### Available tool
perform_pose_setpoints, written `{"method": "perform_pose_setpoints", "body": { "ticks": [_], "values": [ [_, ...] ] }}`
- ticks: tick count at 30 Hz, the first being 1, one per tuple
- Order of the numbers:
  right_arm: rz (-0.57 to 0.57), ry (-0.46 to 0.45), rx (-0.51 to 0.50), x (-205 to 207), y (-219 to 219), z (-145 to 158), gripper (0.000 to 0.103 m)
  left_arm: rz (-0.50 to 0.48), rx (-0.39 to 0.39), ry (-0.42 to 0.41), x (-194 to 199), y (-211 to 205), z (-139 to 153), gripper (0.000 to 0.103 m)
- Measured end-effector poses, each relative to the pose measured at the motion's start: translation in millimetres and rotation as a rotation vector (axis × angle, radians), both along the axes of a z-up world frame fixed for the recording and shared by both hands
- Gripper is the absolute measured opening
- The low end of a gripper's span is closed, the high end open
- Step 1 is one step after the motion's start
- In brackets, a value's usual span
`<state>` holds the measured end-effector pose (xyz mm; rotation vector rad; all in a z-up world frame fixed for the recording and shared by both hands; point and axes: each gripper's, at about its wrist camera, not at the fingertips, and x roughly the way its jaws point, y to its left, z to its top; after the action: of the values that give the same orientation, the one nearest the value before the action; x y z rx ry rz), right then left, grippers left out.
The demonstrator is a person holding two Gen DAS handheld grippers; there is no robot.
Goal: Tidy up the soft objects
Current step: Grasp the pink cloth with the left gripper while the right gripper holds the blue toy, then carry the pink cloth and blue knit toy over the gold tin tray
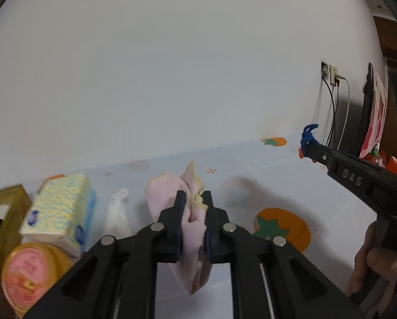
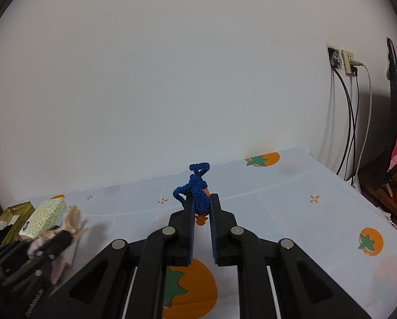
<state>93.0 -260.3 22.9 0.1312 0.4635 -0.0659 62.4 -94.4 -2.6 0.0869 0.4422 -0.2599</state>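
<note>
While the tablecloth (image 2: 291,186) is lying under everything, we are gripping a pink cloth (image 1: 166,194) in the left gripper (image 1: 194,202), lifted clear of the table beside the tissue pack (image 1: 63,210) and jar (image 1: 28,271). We are clenching the right gripper (image 2: 201,204) on blue cord (image 2: 195,186), also held aloft.

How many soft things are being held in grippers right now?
2: a pink cloth pinched in the left gripper, and a blue knitted cord in the right gripper. Nothing else is held.
</note>
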Motion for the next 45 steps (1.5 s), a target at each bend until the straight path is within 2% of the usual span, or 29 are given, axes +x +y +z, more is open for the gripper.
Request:
{"method": "perform_pose_setpoints", "body": {
  "ticks": [7, 11, 20, 28, 34, 38, 45],
  "values": [
    [0.001, -0.017, -0.057, -11, 25, -3, 0.012, -0.017, -0.029, -0.028, -10, 22, 4, 0.009],
    [0.000, -0.027, -0.048, -23, 34, -2, 0.012, -0.032, -0.039, -0.036, -21, 33, 4, 0.009],
    [-0.029, -0.051, -0.086, -47, 54, -1, 0.012, -0.046, -0.027, -0.053, -36, 47, 4, 0.009],
    [0.010, -0.072, -0.117, -67, 89, -2, 0.012, -0.061, -0.027, -0.065, -47, 57, 5, 0.009],
    [0.038, -0.091, -0.080, -83, 114, -1, 0.012, -0.074, -0.018, -0.085, -56, 69, 6, 0.009],
    [0.056, -0.103, -0.077, -92, 135, -1, 0.012, -0.101, -0.040, -0.092, -62, 81, 8, 0.010],
    [0.073, -0.140, -0.087, -103, 166, 2, 0.012, -0.147, -0.044, -0.158, -77, 106, 16, 0.010]
  ]
}}
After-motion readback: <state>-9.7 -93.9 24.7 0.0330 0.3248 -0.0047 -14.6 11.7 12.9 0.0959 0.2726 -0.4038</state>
